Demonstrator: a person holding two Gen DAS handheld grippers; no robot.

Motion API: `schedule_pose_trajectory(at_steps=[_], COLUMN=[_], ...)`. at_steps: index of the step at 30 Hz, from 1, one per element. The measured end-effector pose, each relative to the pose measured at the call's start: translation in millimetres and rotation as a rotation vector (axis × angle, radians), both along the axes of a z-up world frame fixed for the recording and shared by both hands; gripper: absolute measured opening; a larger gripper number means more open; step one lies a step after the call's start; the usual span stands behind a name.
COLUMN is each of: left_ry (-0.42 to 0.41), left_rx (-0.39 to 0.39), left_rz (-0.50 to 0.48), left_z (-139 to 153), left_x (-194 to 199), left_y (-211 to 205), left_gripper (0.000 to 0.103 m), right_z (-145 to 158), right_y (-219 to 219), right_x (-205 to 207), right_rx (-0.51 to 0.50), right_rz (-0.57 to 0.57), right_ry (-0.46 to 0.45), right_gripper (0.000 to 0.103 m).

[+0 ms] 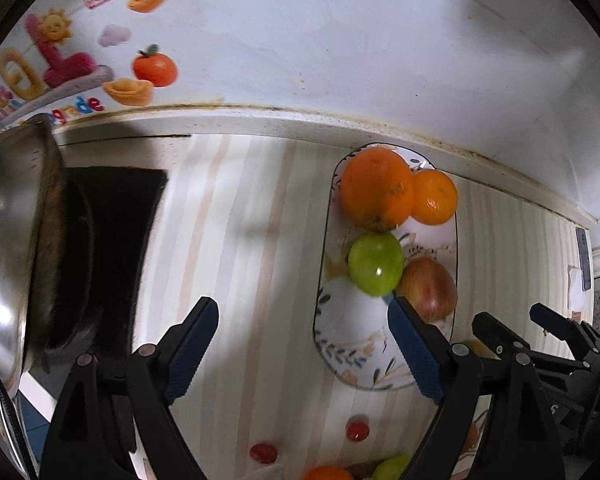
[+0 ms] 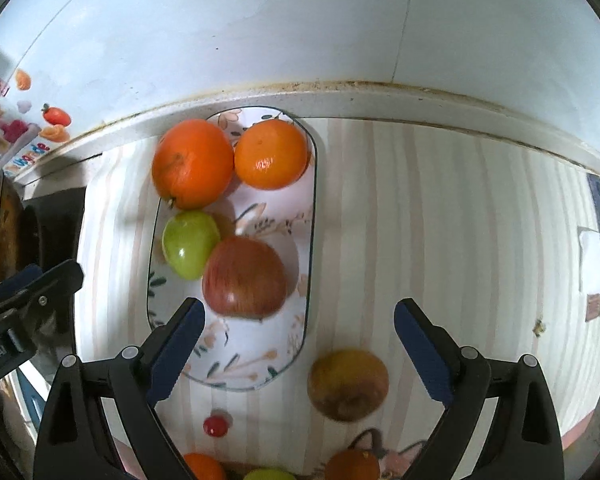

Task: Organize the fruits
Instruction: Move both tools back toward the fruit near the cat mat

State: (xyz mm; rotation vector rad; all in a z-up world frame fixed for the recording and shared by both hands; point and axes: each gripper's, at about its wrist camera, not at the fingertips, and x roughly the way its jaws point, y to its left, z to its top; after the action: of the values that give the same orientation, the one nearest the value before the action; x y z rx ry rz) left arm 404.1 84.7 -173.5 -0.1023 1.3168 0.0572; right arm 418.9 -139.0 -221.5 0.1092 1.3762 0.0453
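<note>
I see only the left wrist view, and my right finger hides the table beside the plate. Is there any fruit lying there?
Observer: Yes. The right wrist view shows a yellow-brown fruit on the table, just right of the plate, not on it.
Operator: Does the right gripper hold it?
Observer: No. The right gripper is open and empty; the fruit lies between its two fingers and touches neither.
</note>
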Motion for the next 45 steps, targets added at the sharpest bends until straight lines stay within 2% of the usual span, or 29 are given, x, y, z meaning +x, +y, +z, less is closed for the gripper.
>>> schedule_pose_trajectory(at_steps=[12, 24, 31, 32, 33, 36, 40, 45], left_ry=[-0.103, -0.182, -0.195, -0.196, -0.189, -0.147, 0.005, 0.196], left_rx=[0.035, -0.006, -0.030, -0.031, -0.035, -0.047, -0.083, -0.077], left_rz=[-0.016, -0.049, -0.054, -0.060, -0.071, -0.108, -0.153, -0.182], left_z=[50, 96, 103, 101, 98, 76, 22, -49], left_x=[-62, -108, -124, -125, -127, -133, -144, -154], left_y=[-8, -11, -5, -5, -6, -10, -22, -40], left_gripper=[0.087, 0.087, 0.087, 0.088, 0.098, 0.101, 0.101, 0.101], right_z=[65, 126, 147, 145, 143, 122, 78, 28], right_y=[11, 21, 23, 21, 19, 10, -7, -29], right_x=[-68, -123, -146, -148, -151, -157, -168, -184], right_rx=[-0.022, -0.012, 0.040, 0.054, 0.065, 0.104, 0.130, 0.170], right_rz=[0.002, -0.012, -0.020, -0.024, -0.028, -0.048, -0.090, -0.162], right_ry=[-0.132, -0.245, -0.276, -0.269, -0.257, -0.193, -0.078, 0.040], right_gripper=[0.098, 0.098, 0.098, 0.099, 0.100, 0.100, 0.100, 0.100])
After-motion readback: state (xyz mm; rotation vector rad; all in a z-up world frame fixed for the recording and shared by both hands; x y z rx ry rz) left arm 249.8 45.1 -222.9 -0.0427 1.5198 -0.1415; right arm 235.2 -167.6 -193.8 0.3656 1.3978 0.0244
